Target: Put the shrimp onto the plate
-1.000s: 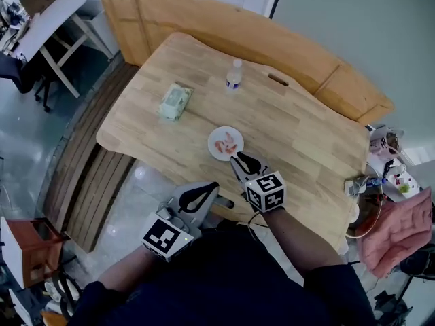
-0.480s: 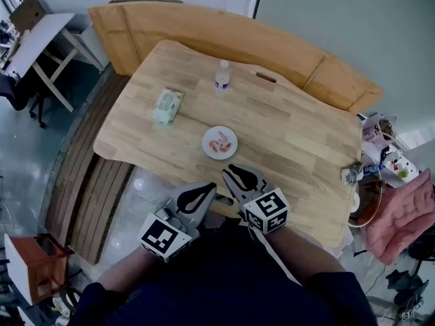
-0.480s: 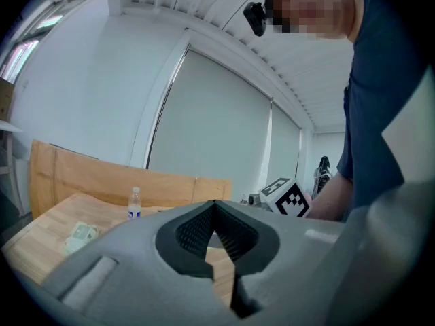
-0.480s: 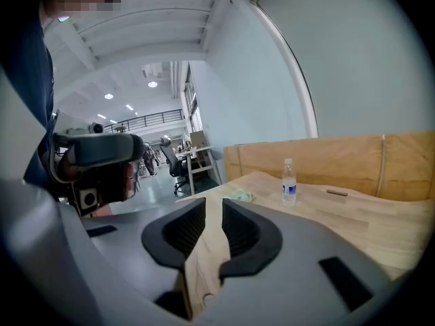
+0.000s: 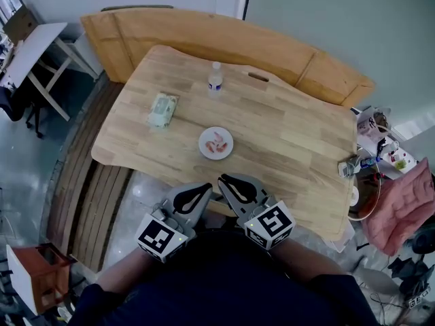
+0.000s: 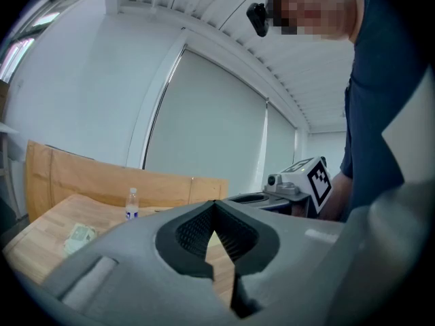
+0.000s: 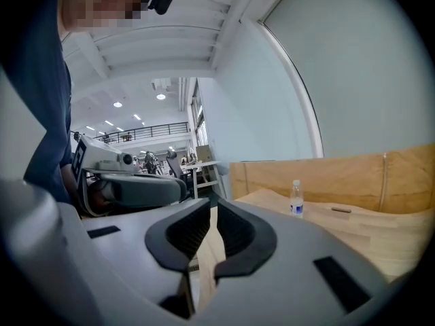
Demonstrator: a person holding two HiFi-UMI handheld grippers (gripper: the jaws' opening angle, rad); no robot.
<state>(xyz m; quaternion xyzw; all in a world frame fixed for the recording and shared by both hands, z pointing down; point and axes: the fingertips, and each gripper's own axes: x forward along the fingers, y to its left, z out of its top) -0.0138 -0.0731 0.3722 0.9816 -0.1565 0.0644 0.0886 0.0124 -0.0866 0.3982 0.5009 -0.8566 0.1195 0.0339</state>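
My left gripper [image 5: 204, 189] pressed together, right gripper [image 5: 225, 180] a slit apart, lower centre; pink shrimp [image 5: 217, 142] on the round white plate [image 5: 202, 144] look soft, slippery, best pinched mid-body.

Shrimp [image 5: 217, 141] lie on the plate [image 5: 203, 149] on the table [image 5: 292, 134].

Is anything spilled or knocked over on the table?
No, nothing stands out. The water bottle stands upright, the shrimp lie on the white plate, and the greenish packet lies flat on the wooden table.
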